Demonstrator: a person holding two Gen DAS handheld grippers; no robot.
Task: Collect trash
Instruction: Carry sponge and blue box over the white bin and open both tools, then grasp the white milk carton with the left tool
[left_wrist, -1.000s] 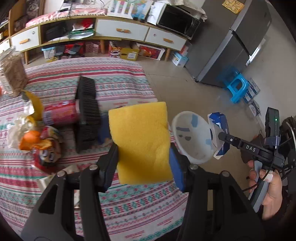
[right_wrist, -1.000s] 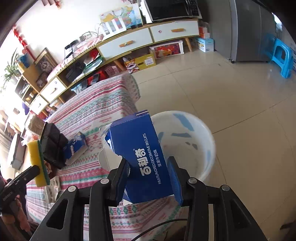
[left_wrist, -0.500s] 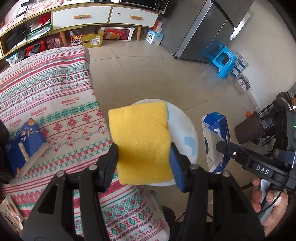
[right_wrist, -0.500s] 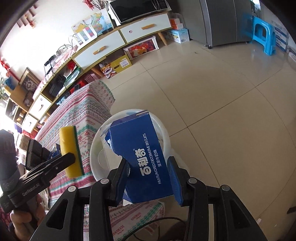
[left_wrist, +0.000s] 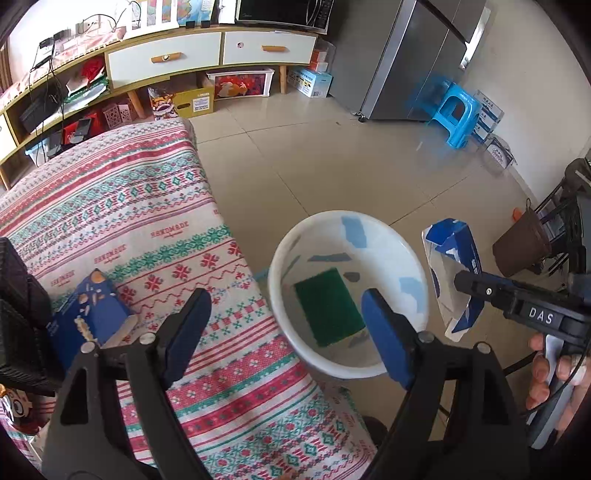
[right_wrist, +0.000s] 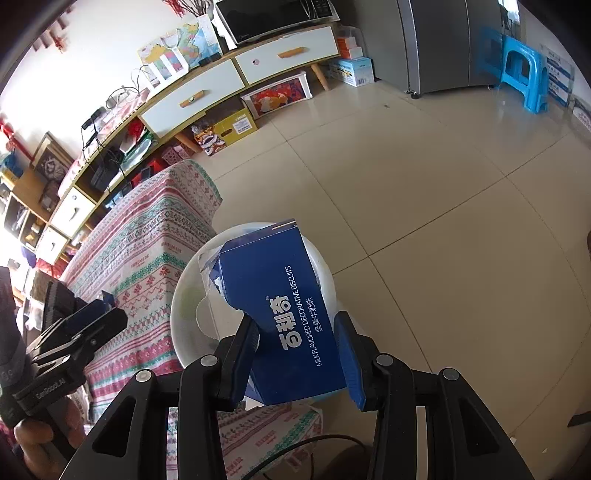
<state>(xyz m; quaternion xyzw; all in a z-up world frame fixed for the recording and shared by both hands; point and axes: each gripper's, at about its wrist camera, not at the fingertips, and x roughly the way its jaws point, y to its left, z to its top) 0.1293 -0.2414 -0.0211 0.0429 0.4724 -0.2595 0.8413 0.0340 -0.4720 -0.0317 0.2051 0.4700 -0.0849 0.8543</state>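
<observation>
The white bin (left_wrist: 347, 295) sits on the floor right beside the table (left_wrist: 147, 221), so trash can drop straight in. The sponge (left_wrist: 328, 310) lies inside it, green side up. The left claw (left_wrist: 284, 328) above the bin is opening, with nothing in it. The right claw (right_wrist: 295, 350) squeezes a blue box (right_wrist: 280, 317) over the bin. The box hides most of the bin's inside from that side.

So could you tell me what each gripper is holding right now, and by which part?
The right gripper holds the blue box by its two sides, near the lower end. The left gripper holds nothing; its jaws are opening above the sponge in the bin.
</observation>
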